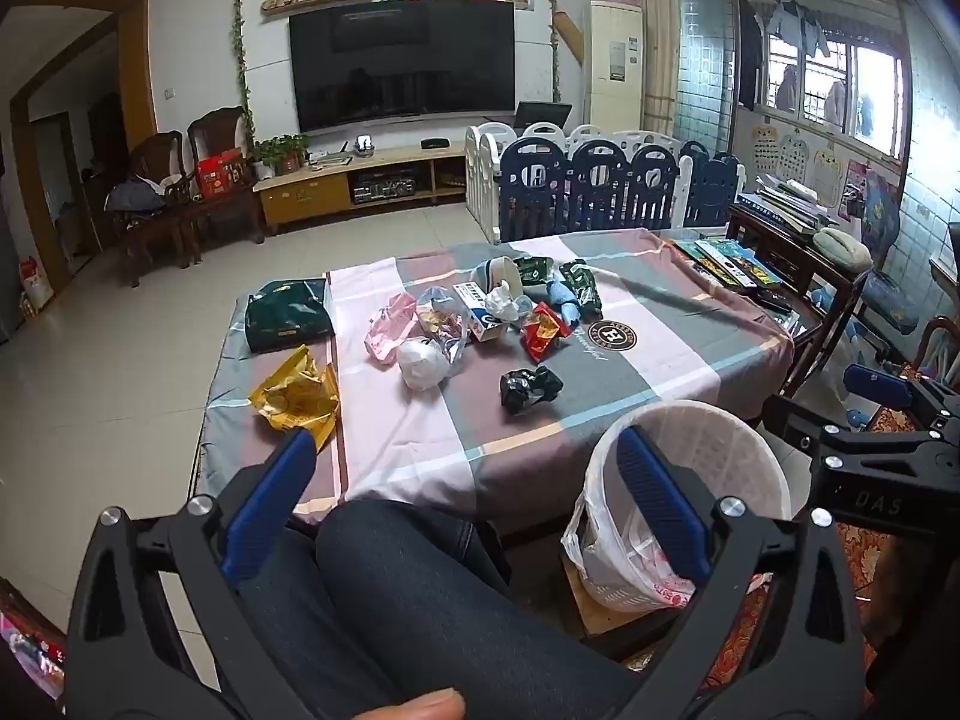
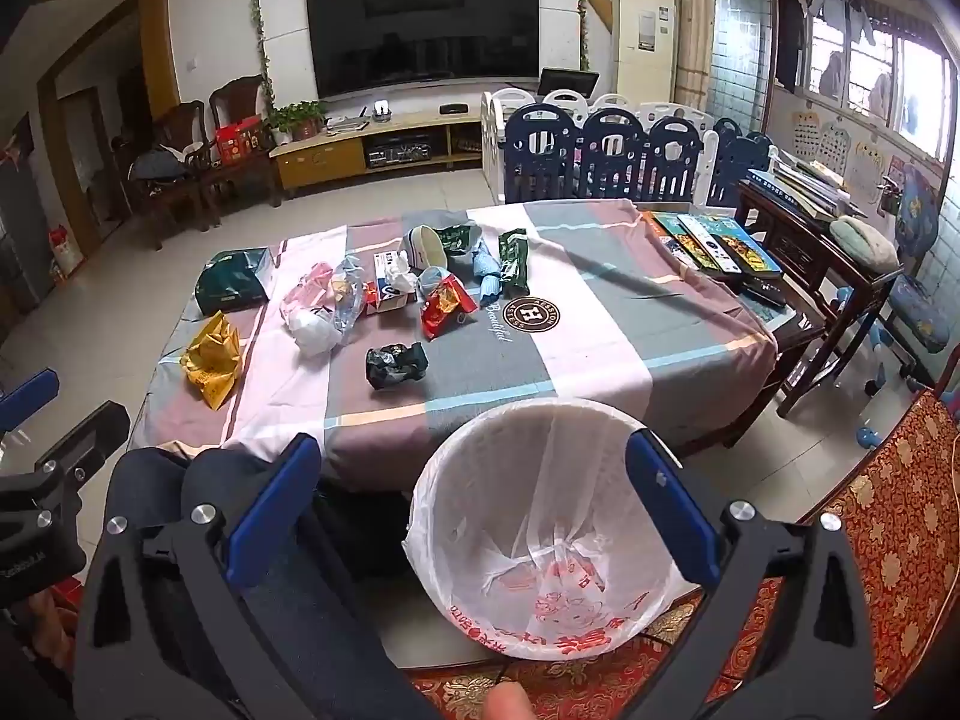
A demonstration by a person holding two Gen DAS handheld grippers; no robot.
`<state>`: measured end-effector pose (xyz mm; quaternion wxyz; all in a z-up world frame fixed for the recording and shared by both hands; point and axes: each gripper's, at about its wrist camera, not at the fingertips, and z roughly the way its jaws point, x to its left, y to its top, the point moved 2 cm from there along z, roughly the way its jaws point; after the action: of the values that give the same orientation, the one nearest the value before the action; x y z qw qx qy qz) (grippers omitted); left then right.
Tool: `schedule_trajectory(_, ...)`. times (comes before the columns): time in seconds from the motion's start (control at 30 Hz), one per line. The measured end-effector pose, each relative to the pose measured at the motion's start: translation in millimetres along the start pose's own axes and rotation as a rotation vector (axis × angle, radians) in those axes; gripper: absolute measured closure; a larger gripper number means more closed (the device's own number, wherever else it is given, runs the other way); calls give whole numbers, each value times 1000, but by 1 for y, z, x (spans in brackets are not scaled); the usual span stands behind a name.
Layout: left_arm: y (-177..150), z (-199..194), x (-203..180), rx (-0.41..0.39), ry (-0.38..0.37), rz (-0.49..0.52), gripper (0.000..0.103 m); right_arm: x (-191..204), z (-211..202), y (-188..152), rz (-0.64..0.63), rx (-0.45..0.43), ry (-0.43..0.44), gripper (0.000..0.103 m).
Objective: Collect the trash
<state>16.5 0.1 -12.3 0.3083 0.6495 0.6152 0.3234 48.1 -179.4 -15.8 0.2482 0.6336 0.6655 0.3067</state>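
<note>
White plastic lines the waste bin (image 2: pixel 528 516) below the table's (image 1: pixel 600 372) near edge — nothing visibly collected yet. Left gripper (image 1: pixel 462 468) and right gripper (image 2: pixel 474 486) hover spread wide, empty. Likely next: reach the crumpled black wrapper (image 2: pixel 396 365) — nearest the bin.

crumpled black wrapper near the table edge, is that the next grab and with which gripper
Probably yes: move the open right gripper forward toward the crumpled black wrapper. It lies apart from the other trash, closest to the white plastic-lined bin, and that gripper hangs over the bin holding nothing. The open left gripper seems better placed for the yellow foil bag.
</note>
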Motion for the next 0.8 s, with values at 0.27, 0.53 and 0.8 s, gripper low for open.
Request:
schedule_trajectory(0.27,0,-1,1,-3,7,-2,3,4,-4,-1,-10,-19,-10,3)
schedule_trajectory(0.53,-3,4,2,0,5,2,3,4,-7,1,-32,-40,-24,3)
schedule_trajectory(0.8,-6,8,2,21,7,-3,3,3,-7,0,-43,-49,-32,3)
